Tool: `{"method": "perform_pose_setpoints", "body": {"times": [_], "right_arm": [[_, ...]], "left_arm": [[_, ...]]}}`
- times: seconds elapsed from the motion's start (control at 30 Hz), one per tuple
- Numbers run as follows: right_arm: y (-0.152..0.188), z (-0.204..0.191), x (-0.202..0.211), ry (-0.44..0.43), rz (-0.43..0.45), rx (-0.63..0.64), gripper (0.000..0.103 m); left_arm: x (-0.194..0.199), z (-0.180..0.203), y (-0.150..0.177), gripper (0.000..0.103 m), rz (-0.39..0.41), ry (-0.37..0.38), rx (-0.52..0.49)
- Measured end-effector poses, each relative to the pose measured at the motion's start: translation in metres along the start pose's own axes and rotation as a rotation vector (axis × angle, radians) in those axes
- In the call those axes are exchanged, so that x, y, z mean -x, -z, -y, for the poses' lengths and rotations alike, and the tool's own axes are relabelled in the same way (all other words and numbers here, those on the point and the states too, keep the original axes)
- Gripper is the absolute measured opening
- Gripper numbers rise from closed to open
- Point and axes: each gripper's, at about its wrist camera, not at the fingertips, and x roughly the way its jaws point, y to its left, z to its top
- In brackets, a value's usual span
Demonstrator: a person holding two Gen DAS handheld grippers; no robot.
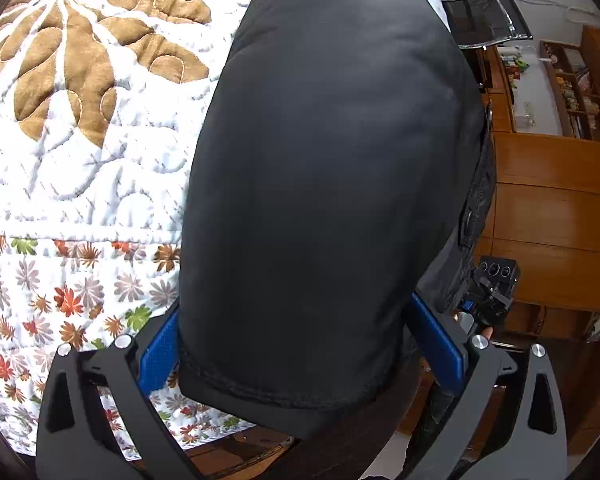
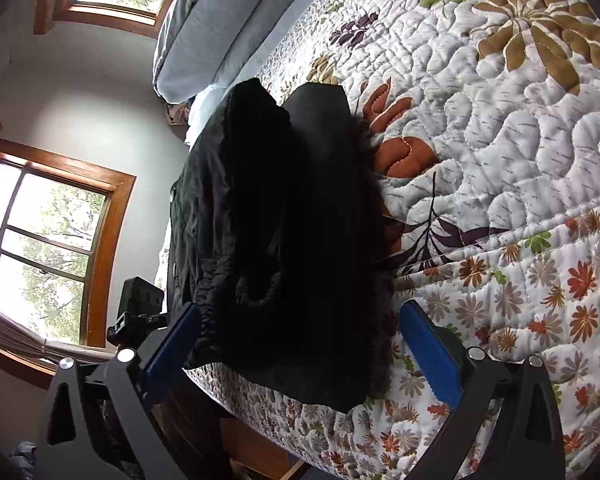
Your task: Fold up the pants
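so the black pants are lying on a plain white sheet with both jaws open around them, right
Not quite: the black pants lie on a floral quilt, not a plain white sheet, as the right wrist view shows. Both jaws do stand open, on the left gripper and right gripper.

Inner faces of both blue pads [image 1: 162,354] of the left gripper [image 1: 300,344] partly covered by the black pants [image 1: 331,184]; contact with the cloth not discernible. Much of the floral quilt [image 1: 80,168] concealed beneath the fabric. Shelf contents [image 1: 579,96] too small to identify. In the right wrist view, folds of the pants [image 2: 292,240] lost in shadow, layers indistinguishable. Left pad [image 2: 172,344] of the right gripper [image 2: 300,344] overlapped by cloth. Pillows [image 2: 212,28] cropped at the top edge.
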Motion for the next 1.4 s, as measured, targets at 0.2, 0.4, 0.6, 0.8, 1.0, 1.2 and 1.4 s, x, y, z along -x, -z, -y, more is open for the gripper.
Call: {"method": "perform_pose_setpoints", "body": {"times": [0.2, 0.4, 0.6, 0.8, 1.0, 1.2, 1.4], "right_arm": [[-0.008, -0.007, -0.021, -0.035, -0.045, 0.001, 0.1], [-0.013, -0.018, -0.04, 0.0, -0.068, 0.023, 0.1], [-0.016, -0.021, -0.044, 0.005, -0.072, 0.028, 0.1], [-0.013, -0.03, -0.051, 0.01, -0.069, 0.039, 0.1], [-0.012, -0.036, -0.056, 0.026, -0.066, 0.087, 0.098], [-0.01, -0.038, -0.047, 0.039, -0.036, 0.103, 0.081], [-0.008, -0.048, -0.04, 0.045, -0.013, 0.13, 0.073]], "left_arm": [[-0.008, 0.007, -0.009, 0.101, -0.032, -0.015, 0.011], [-0.014, 0.012, -0.02, 0.101, -0.052, -0.032, 0.011], [-0.022, 0.027, -0.027, 0.101, -0.048, -0.061, 0.014], [-0.028, 0.034, -0.023, 0.101, -0.025, -0.071, 0.026], [-0.034, 0.039, -0.027, 0.101, -0.027, -0.074, 0.031], [-0.036, 0.04, -0.029, 0.101, -0.019, -0.073, 0.017], [-0.033, 0.04, -0.021, 0.1, 0.012, -0.074, -0.038]]}}
